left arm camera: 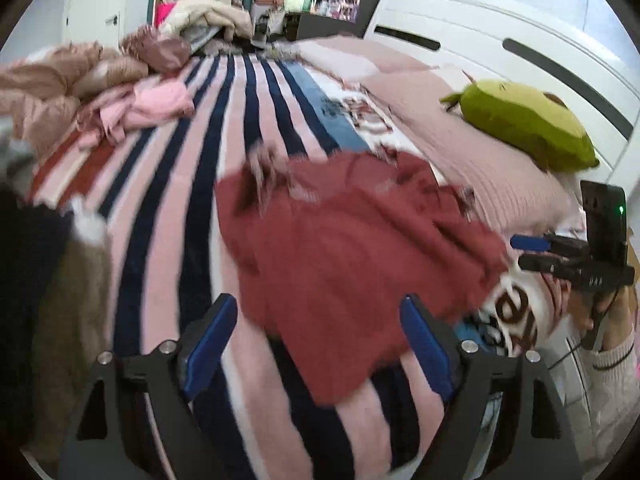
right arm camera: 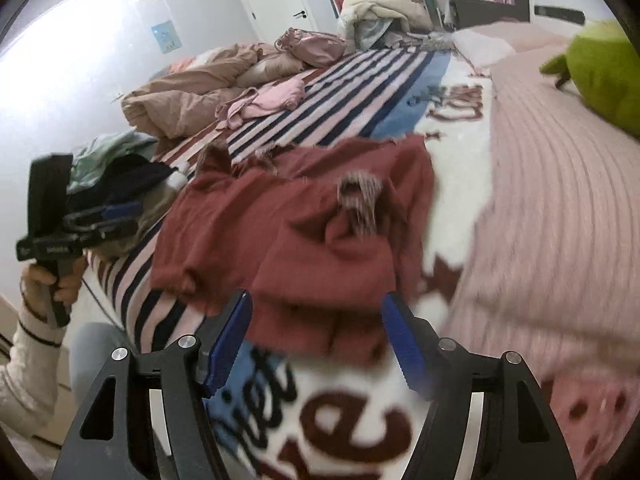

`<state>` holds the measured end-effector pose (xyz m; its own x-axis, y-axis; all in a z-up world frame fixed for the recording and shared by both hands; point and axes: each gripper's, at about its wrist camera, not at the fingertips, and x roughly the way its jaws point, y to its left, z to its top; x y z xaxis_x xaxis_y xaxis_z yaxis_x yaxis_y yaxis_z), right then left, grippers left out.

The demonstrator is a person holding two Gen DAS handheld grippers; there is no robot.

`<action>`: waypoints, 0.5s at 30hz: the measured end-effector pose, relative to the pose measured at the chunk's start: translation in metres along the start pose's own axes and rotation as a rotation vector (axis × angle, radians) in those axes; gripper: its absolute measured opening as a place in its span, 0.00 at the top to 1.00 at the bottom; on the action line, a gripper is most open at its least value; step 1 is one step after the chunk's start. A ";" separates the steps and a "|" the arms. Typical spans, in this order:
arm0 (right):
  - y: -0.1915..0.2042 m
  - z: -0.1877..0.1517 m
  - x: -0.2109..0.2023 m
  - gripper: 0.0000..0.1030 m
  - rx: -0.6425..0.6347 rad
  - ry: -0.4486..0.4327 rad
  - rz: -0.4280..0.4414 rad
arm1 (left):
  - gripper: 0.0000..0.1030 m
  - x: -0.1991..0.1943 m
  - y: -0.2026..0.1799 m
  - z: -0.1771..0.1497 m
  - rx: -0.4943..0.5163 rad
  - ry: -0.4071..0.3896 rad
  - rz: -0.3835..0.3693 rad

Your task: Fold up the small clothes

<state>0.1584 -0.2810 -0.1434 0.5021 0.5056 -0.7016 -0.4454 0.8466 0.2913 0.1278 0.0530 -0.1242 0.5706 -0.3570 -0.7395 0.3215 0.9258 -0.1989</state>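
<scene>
A small dark red garment (left arm camera: 340,248) with furry trim lies crumpled on the striped blanket (left arm camera: 192,184) of a bed. It also shows in the right wrist view (right arm camera: 288,240). My left gripper (left arm camera: 320,344) is open and empty, its blue pads just short of the garment's near edge. My right gripper (right arm camera: 316,344) is open and empty at the garment's other near edge. In the left wrist view the right gripper (left arm camera: 532,256) shows at the right. In the right wrist view the left gripper (right arm camera: 120,216) shows at the left.
A pink garment (left arm camera: 156,104) and beige bedding (left arm camera: 48,92) lie at the far left of the bed. A green plush toy (left arm camera: 528,124) rests on a pink pillow (left arm camera: 460,144). Dark and teal clothes (right arm camera: 116,168) are stacked at the bed's left edge.
</scene>
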 end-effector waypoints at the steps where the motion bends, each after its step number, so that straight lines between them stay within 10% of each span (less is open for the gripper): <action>1: 0.000 -0.008 0.002 0.38 0.001 0.019 0.005 | 0.22 0.004 -0.002 -0.010 -0.003 0.015 -0.011; 9: 0.000 -0.018 0.026 0.43 0.007 0.003 -0.012 | 0.32 0.053 -0.012 -0.040 -0.057 0.050 -0.030; 15: 0.000 0.001 0.044 0.41 0.024 0.034 0.011 | 0.96 0.048 -0.017 -0.028 -0.041 0.031 0.009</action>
<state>0.1808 -0.2583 -0.1737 0.4716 0.5090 -0.7201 -0.4327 0.8451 0.3140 0.1285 0.0230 -0.1745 0.5496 -0.3448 -0.7609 0.2849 0.9336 -0.2173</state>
